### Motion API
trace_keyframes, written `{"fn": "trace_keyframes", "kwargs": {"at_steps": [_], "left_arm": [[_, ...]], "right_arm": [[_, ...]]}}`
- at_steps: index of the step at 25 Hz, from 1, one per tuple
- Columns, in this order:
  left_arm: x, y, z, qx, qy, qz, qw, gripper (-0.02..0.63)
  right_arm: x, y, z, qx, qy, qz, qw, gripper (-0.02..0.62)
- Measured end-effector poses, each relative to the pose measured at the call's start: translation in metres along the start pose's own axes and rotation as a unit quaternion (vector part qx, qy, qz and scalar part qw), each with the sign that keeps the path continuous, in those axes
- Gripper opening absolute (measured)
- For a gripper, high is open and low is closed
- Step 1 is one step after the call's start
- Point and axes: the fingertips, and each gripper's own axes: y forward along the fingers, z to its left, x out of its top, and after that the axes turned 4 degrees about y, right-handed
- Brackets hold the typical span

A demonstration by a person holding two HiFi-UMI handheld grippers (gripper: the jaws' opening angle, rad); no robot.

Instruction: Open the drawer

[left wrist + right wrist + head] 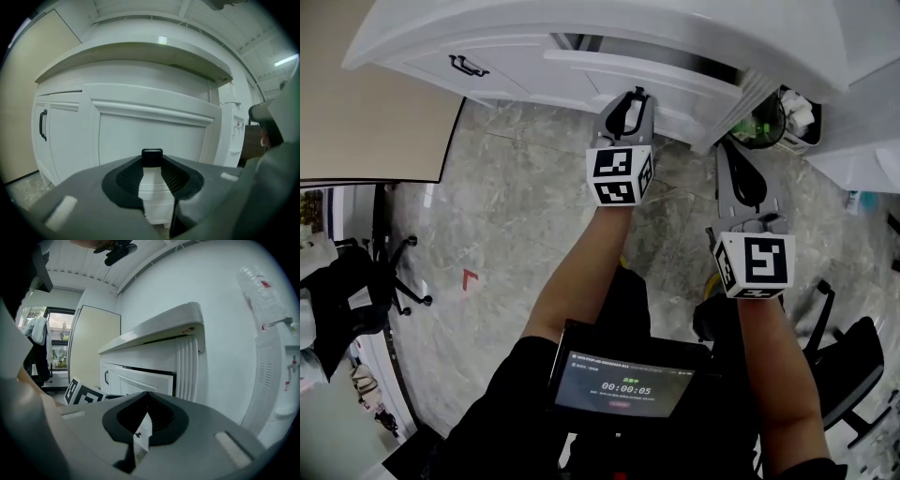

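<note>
The white panelled wooden drawer [675, 80] stands partly out of the cabinet. It is rigid and probably slides easily. The left gripper [628, 98] fingers pinch its small black handle [152, 157] — the natural hold. The right gripper [146, 408] fingers are together — empty.

The drawer [656, 80] only shows its front in the head view. Its inside is tucked under the overhanging surface [487, 19], no seeing in. The drawer handle [152, 157] is mostly swallowed by the left hand-held gripper [631, 97]: the left gripper view gives just a small black nub between the jaw tips, and I think that's it. The bin [766, 122] by the cabinet corner is half hidden, its contents too small to name. Small print on the screen [619, 386] is unreadable. In the right gripper view the marker cube [83, 392] gets cut off by the right hand-held gripper [146, 397].
</note>
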Motion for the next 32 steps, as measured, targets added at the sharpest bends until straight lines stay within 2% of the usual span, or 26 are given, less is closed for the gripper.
{"fn": "trace_keyframes", "kwargs": {"at_steps": [12, 20, 32], "left_arm": [[-0.006, -0.028, -0.003, -0.002, -0.004, 0.009, 0.9999, 0.124], [-0.021, -0.082, -0.009, 0.002, -0.012, 0.016, 0.9998, 0.124], [-0.03, -0.111, -0.011, 0.005, -0.012, 0.035, 0.9993, 0.124]], "right_arm": [[0.015, -0.007, 0.011, 0.005, 0.006, -0.005, 1.0, 0.023], [0.02, -0.02, 0.023, 0.008, 0.008, -0.011, 1.0, 0.023], [0.022, -0.049, 0.052, 0.024, 0.003, -0.001, 1.0, 0.023]]}}
